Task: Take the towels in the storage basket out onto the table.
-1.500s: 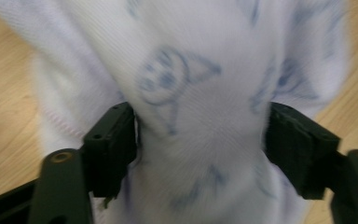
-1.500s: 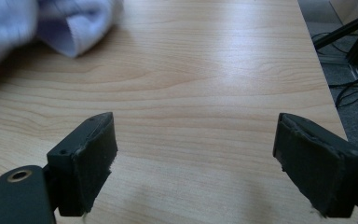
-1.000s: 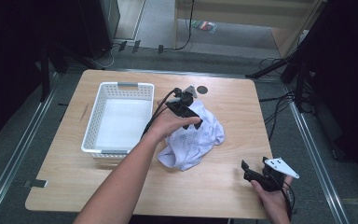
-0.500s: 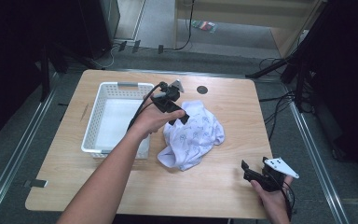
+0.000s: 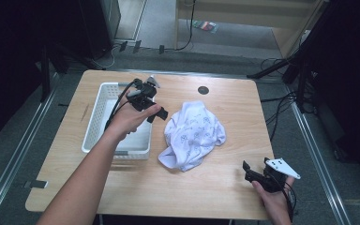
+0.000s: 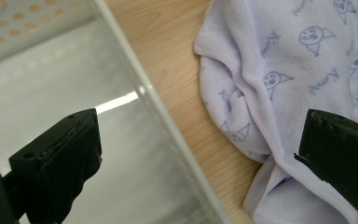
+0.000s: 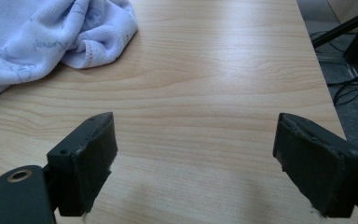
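While both tongs gape wide, left tongs [image 5: 155, 108] over basket rim [image 5: 122, 150], towel [image 5: 192, 133] just beside, right tongs [image 5: 249, 171] apart.

On the one wooden table [image 5: 122, 187] there is one white basket [image 5: 96, 122] and one crumpled cloth [image 5: 192, 133] (pale, with small printed figures). Two grippers are counted: the left gripper [image 5: 155, 110] and the right gripper [image 5: 249, 172].

Bright overhead light, dark surroundings, blurred basket [image 6: 51, 93] close-up.
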Tool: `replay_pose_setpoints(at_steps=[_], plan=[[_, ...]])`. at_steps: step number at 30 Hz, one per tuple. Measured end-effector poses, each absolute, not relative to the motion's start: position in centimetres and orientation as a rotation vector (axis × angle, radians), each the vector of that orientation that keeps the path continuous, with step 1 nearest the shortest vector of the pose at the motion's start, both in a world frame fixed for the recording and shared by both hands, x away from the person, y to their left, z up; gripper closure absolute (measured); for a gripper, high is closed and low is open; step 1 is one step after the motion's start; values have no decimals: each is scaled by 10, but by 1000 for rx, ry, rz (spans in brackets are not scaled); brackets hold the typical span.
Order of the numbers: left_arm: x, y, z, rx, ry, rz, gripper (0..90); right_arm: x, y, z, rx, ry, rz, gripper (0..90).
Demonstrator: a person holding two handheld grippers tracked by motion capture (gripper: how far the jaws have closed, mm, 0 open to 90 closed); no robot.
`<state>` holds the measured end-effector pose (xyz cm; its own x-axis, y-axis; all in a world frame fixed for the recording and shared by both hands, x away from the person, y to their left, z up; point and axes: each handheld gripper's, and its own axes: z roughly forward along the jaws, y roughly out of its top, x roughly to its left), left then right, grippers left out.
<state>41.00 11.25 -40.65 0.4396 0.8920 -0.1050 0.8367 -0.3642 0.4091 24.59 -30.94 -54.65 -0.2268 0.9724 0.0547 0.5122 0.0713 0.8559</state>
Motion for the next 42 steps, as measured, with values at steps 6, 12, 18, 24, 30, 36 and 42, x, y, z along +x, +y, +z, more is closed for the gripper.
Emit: replay_pose_setpoints(at_steps=[6,12,18,24,30,36,42], plan=[[401,136,-401,2278,1485,232,0,246,-309,-547,1476,1798,1067,135],[391,157,-394,2252,1491,266,0,246,-309,-547,1479,1796,1065,134],[380,173,-388,2231,1502,314,0,246,-310,-547,1474,1797,1064,135],[368,193,-386,2210,1530,374,0,246,-309,-547,1481,1793,1064,135],[354,214,-387,2165,1553,404,0,246,-309,-547,1483,1792,1063,135],[339,240,-397,2109,1575,389,0,246,-309,-547,1487,1789,1058,135],[316,265,-406,2054,1572,399,0,246,-309,-547,1492,1785,1055,135]])
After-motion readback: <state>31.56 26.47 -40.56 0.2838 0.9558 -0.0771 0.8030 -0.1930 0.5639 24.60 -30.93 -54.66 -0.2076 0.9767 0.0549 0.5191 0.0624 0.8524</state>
